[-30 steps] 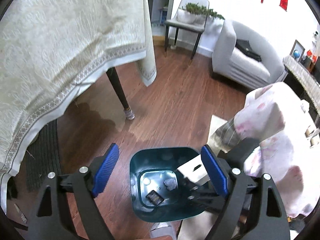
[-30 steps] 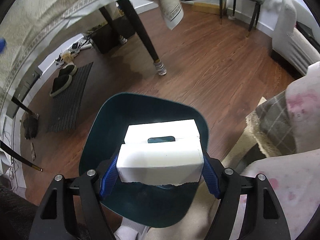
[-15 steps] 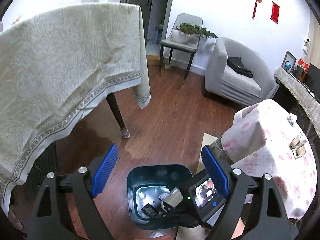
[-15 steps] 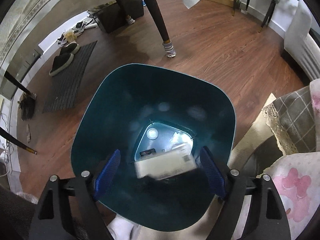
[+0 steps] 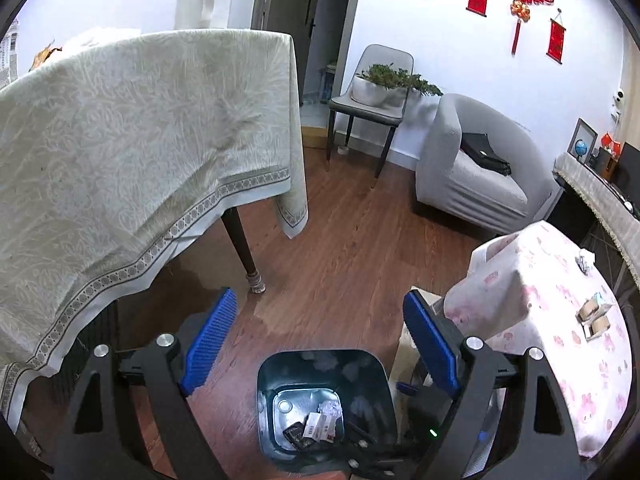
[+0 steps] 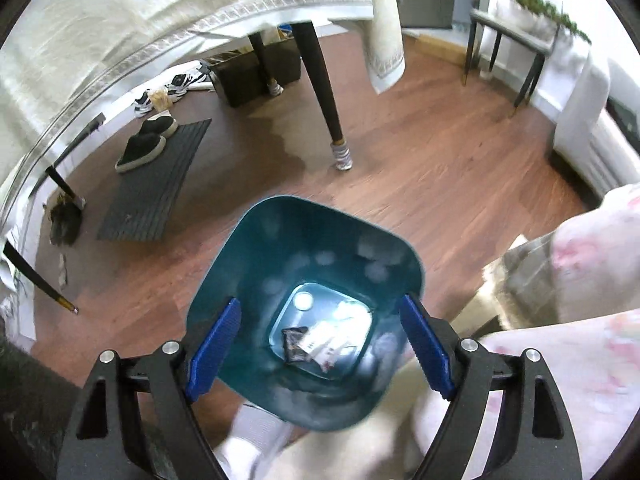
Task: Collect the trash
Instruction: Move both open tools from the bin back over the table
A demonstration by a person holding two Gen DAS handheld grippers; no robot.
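A teal trash bin (image 5: 264, 380) stands on the wood floor below both grippers. On its bottom lie a white box (image 5: 320, 426), a dark wrapper (image 5: 298, 436) and a crumpled paper (image 5: 330, 407). My left gripper (image 5: 318, 298) hangs open above and behind the bin, with nothing between its blue pads. My right gripper (image 6: 320, 300) is open over the bin (image 6: 240, 264), looking straight down into it, and the white box (image 6: 328, 344) lies far below its pads beside the dark wrapper (image 6: 294, 342). A crumpled scrap (image 5: 585, 260) and small tape-like pieces (image 5: 594, 314) rest on the pink-flowered cloth.
A dining table under a cream cloth (image 5: 120, 140) fills the left, its dark leg (image 5: 244, 252) close to the bin. A low table with a pink floral cloth (image 5: 540, 360) is at the right. A grey armchair (image 5: 472, 176) stands behind. A mat with slippers (image 6: 152, 184) lies left.
The right gripper let go of the white box, which dropped to the bin's bottom. Both grippers rose, and the bin looks smaller and lower in both views.
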